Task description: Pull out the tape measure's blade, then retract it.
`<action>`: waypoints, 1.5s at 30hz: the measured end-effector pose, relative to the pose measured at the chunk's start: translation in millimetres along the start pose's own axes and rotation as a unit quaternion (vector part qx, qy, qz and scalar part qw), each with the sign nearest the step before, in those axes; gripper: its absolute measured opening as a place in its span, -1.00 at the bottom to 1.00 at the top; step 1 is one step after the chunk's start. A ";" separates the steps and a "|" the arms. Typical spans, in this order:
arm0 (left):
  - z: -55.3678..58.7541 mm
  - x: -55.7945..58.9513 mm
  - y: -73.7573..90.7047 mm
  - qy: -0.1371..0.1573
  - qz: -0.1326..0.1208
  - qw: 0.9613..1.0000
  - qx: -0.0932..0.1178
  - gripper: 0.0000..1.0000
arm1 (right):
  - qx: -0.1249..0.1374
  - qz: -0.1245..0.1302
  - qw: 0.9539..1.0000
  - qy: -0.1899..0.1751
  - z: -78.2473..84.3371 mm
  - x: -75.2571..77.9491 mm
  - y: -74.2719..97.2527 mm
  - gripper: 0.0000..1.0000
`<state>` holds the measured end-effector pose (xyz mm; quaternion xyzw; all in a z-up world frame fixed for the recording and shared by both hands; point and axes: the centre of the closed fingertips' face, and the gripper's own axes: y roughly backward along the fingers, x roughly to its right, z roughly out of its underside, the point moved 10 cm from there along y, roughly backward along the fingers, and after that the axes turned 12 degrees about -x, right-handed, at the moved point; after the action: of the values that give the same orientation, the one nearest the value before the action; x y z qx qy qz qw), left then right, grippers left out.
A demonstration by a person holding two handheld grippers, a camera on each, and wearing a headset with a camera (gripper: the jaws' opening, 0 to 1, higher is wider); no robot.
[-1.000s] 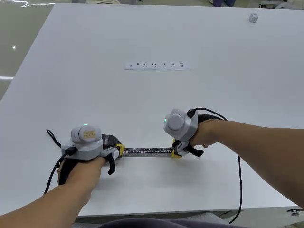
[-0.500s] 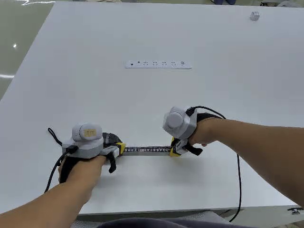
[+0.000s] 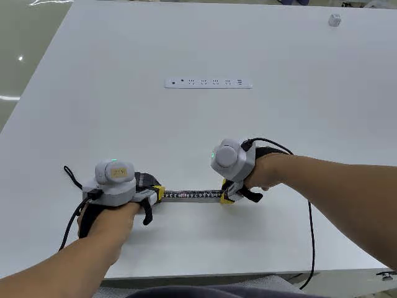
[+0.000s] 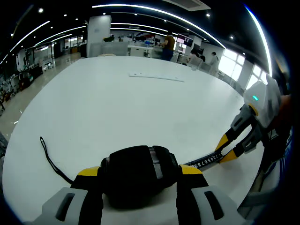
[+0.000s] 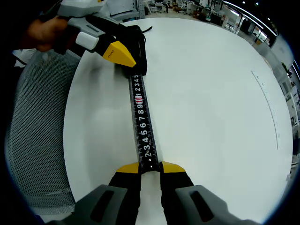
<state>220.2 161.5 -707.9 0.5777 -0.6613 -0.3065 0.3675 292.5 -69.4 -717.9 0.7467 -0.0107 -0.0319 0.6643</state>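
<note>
Both ends held near the tabletop's front edge: the left gripper clamps the tape measure's hard black case, the right gripper pinches the drawn-out blade at its tip (thin springy steel, likely to whip back if released).

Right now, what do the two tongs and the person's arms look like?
The left tongs and the right tongs both have light grey bodies, black handles, yellow tips, a small green light and a black cable. The left one carries a yellow label on top. The forearms are bare.
</note>
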 end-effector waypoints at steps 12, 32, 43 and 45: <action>0.8 0.4 0.6 0.001 0.002 1.000 0.000 0.19 | 0.003 0.000 1.000 0.003 -4.1 -1.1 -0.9 -0.70; -0.2 -2.0 -2.9 -0.001 0.003 1.000 0.000 0.19 | 0.011 -0.002 1.000 0.005 -9.6 -2.3 -1.4 -0.70; -0.5 -2.6 -3.5 0.000 0.005 1.000 0.000 0.19 | 0.014 -0.003 1.000 0.005 -12.6 -1.8 -2.4 -0.70; -0.5 -2.8 -3.7 0.000 0.005 1.000 0.000 0.19 | 0.014 -0.003 1.000 0.006 -13.2 -2.2 -2.6 -0.70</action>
<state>222.8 163.7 -711.1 0.5739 -0.6643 -0.3050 0.3691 291.1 -55.8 -718.9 0.7563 -0.0048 -0.0296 0.6536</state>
